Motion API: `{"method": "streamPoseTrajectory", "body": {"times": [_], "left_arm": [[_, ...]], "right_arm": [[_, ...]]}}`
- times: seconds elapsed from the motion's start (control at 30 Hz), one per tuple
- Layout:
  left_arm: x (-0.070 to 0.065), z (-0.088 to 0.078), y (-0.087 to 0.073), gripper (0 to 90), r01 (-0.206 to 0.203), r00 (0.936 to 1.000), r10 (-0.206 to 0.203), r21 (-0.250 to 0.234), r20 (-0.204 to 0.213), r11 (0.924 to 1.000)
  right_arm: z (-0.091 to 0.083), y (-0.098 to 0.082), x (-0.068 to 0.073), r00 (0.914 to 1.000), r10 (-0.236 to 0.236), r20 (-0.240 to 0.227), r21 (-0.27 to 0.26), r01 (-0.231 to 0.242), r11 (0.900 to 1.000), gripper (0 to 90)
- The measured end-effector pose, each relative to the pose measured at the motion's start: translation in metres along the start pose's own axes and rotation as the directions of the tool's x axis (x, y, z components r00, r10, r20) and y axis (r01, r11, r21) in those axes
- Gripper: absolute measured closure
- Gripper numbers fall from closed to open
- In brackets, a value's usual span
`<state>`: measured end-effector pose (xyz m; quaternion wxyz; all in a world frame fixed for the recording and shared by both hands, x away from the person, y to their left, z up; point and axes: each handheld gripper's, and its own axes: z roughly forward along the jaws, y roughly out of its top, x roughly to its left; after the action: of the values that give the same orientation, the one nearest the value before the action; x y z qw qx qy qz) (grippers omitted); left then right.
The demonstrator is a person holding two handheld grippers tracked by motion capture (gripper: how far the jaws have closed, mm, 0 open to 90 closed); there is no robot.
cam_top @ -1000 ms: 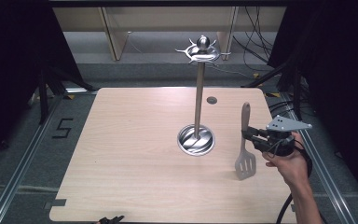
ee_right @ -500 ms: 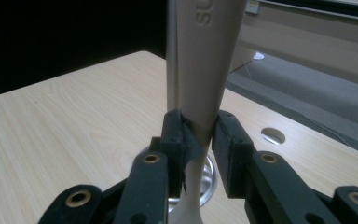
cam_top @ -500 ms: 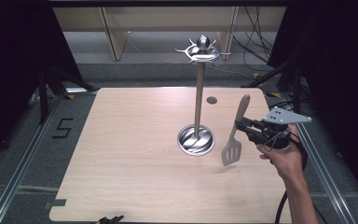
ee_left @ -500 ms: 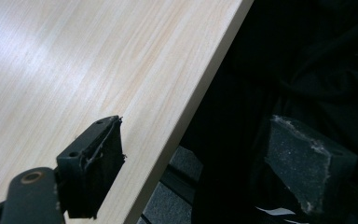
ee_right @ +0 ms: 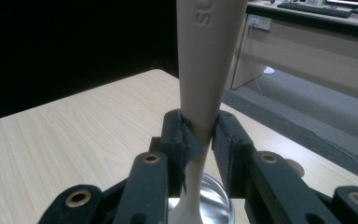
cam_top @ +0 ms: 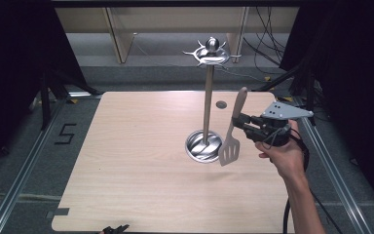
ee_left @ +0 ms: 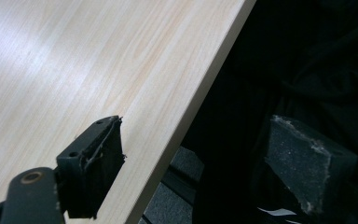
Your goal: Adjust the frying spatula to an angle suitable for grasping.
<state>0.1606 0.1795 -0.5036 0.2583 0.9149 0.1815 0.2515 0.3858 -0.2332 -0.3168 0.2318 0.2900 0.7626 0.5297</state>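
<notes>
Both jaws of the right hand-held gripper (cam_top: 242, 123) clench the beige spatula (cam_top: 233, 131) by its handle, lifted, blade down just right of the utensil stand (cam_top: 205, 103). At the tabletop's (cam_top: 126, 146) near edge, the left hand-held gripper (ee_left: 205, 163) gapes wide.

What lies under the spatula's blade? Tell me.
In the high view the slotted blade of the spatula overlaps the rim of the stand's round metal base, with table beneath. Whatever its blade covers is hidden.
</notes>
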Motion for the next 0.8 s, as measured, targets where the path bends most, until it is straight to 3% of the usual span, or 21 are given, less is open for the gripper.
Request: {"method": "streamPoseTrajectory", "body": {"times": [0.03, 0.07, 0.2, 0.23, 0.33, 0.43, 0.57, 0.8], "left_arm": [[0.0, 0.001, 0.0, 17.9, -0.001, 1.0, 0.001, -0.007, 0.007, 1.0], [0.0, 0.001, 0.0, 17.9, 0.002, 0.9998, -0.002, -0.01, -0.021, 0.9999], [0.0, 0.0, 0.0, 17.9, 0.002, 0.9997, -0.002, -0.01, -0.024, 1.0], [-0.001, 0.002, 0.0, 17.9, 0.004, 0.9991, -0.005, -0.015, -0.043, 0.9999], [-0.001, 0.002, 0.0, 17.9, 0.007, 0.9992, -0.007, -0.015, -0.039, 0.9999], [-0.001, 0.002, 0.0, 17.9, 0.004, 0.9998, -0.005, -0.017, -0.02, 0.9998], [-0.001, 0.002, 0.0, 17.9, 0.005, 0.9997, -0.005, -0.014, -0.023, 0.9999], [-0.001, 0.002, 0.0, 17.9, 0.006, 0.9996, -0.006, -0.015, -0.028, 0.9999]], "right_arm": [[0.001, 0.002, 0.0, 0.9999, -0.015, 0.006, -0.009, 0.015, 1.0, 75.4], [0.002, 0.006, 0.001, 0.9998, -0.021, 0.0, -0.005, 0.021, 1.0, 75.4], [0.006, 0.019, 0.004, 0.9999, -0.014, -0.01, -0.001, 0.014, 1.0, 75.4], [0.007, 0.021, 0.004, 0.9998, -0.019, -0.01, -0.003, 0.019, 1.0, 75.4], [0.01, 0.027, 0.005, 0.9998, -0.021, 0.004, -0.008, 0.021, 1.0, 75.4], [0.011, 0.033, 0.004, 0.9994, -0.031, -0.012, -0.002, 0.031, 1.0, 75.4], [0.013, 0.038, 0.004, 0.9995, -0.013, -0.028, -0.005, 0.013, 1.0, 75.4], [0.017, 0.043, 0.002, 0.9998, -0.012, -0.018, 0.008, 0.013, 1.0, 75.4]]}}
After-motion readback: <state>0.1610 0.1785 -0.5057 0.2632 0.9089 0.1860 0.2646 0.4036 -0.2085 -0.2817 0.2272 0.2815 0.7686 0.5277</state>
